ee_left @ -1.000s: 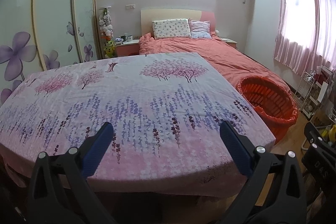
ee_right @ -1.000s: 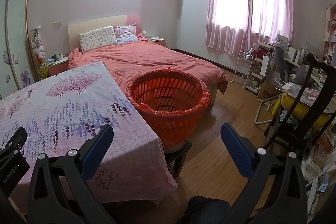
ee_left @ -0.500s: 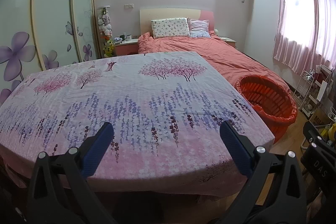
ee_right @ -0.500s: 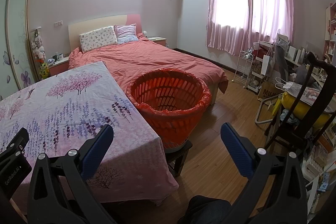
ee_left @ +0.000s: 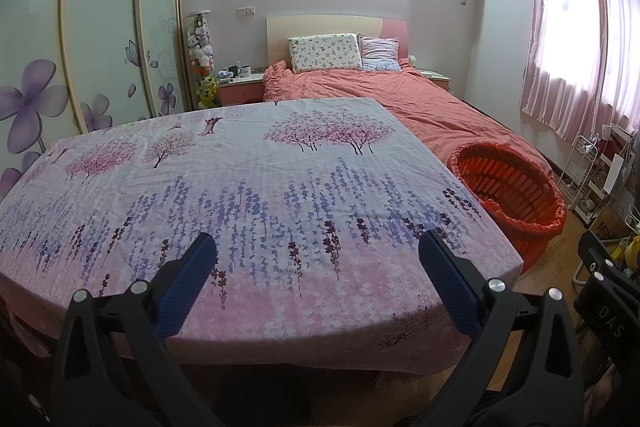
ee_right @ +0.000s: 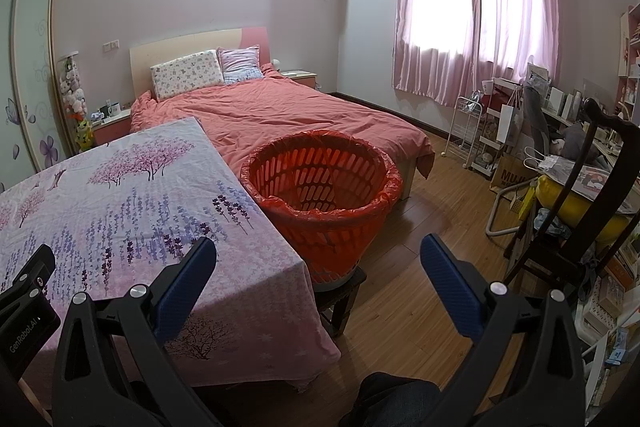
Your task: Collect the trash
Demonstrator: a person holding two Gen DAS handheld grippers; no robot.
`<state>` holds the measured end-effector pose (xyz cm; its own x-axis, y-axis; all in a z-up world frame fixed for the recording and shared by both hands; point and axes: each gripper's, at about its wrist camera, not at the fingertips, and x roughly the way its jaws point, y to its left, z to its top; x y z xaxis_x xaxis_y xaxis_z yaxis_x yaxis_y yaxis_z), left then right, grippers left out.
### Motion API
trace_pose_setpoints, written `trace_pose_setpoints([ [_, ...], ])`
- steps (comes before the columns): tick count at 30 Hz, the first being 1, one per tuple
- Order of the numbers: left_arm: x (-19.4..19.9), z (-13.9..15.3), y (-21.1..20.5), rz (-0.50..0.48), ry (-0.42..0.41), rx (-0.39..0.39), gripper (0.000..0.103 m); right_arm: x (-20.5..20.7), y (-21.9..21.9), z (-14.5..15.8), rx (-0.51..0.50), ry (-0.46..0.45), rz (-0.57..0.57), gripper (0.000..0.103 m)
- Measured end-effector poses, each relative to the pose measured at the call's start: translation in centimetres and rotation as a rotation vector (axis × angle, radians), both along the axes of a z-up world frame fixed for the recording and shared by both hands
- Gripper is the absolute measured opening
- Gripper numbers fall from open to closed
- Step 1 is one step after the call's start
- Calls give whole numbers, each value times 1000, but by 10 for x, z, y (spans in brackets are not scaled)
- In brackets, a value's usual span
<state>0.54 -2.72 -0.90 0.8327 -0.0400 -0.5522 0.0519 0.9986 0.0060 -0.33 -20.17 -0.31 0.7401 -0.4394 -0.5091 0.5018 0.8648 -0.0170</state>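
Note:
An orange slatted basket [ee_right: 320, 183] lined with an orange bag stands on a small dark stool at the right side of a table under a floral cloth [ee_left: 248, 195]. The basket [ee_left: 508, 187] also shows at the right of the left wrist view. I see no trash on the cloth. My left gripper [ee_left: 316, 251] hangs open over the table's near edge, nothing between its blue pads. My right gripper [ee_right: 318, 251] is open too, in front of the basket above the floor, holding nothing.
A bed with a salmon cover [ee_right: 288, 111] lies behind the table and basket. A dark wooden chair [ee_right: 592, 187] with a yellow cushion, a white wire rack [ee_right: 466, 131] and a cluttered desk line the right wall. Wardrobe doors [ee_left: 100, 39] stand left.
Both views shifted only slightly; the left gripper drew back a little from the table. Both grippers stayed open and empty.

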Motion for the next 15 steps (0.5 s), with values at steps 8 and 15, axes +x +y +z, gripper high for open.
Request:
trace_pose_setpoints([
  [8, 0, 0, 0, 0, 2, -1, 99, 0, 0, 0, -1, 0, -1, 101],
  [15, 0, -1, -1, 0, 2, -1, 99, 0, -1, 0, 0, 0, 0, 101],
])
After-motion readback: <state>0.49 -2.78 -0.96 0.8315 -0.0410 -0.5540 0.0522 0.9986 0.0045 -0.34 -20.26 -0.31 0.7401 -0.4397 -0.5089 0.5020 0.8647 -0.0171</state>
